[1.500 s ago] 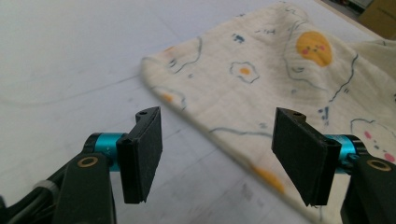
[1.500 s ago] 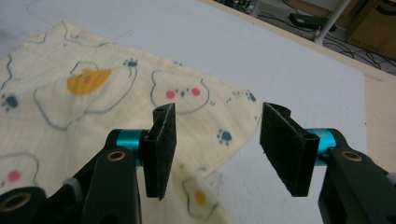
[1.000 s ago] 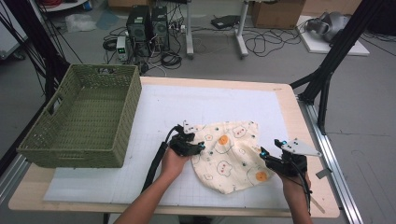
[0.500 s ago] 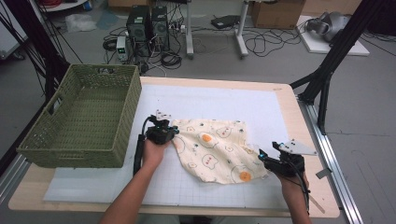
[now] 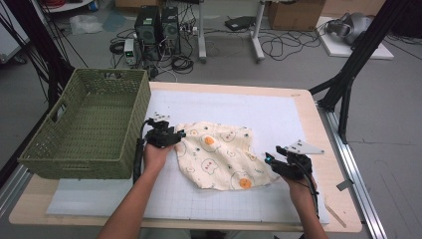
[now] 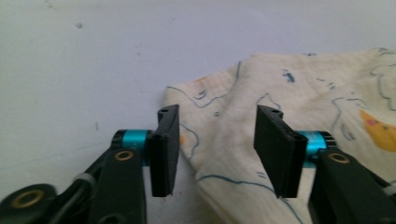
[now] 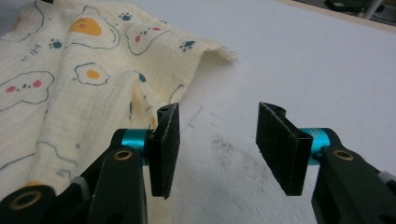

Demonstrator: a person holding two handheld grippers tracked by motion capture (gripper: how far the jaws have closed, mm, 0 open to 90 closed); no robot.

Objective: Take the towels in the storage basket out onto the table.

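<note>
Between our two hand-held grippers lies the cloth (image 5: pixel 219 157), a cream printed piece with egg and paw motifs, spread but rumpled on the white mat (image 5: pixel 278 114) of the tabletop (image 5: pixel 328 199); the left hand-held gripper (image 5: pixel 180 135) sits at the cloth's near-left corner, just beside the green basket (image 5: pixel 84 129); in the left gripper view its jaws stand partly apart and have just been opening, with a fold of cloth (image 6: pixel 219 140) lying between them, pads not pressing on it; so we judge that corner let go. The right hand-held gripper (image 5: pixel 268 160) is at the cloth's opposite edge; in the right gripper view its jaws are partly apart and have just been closing; the cloth (image 7: pixel 70 84) lies off its left jaw, touching or just beside it, with bare mat between the pads; nothing gripped there yet. Progress as we judge it: cloth pulled roughly flat, wrinkles and a turned-up edge remain; no fold made; basket looks empty as far as we see; still left, likely, are grasping corners, folding, and possibly placing the cloth in the basket.
</note>
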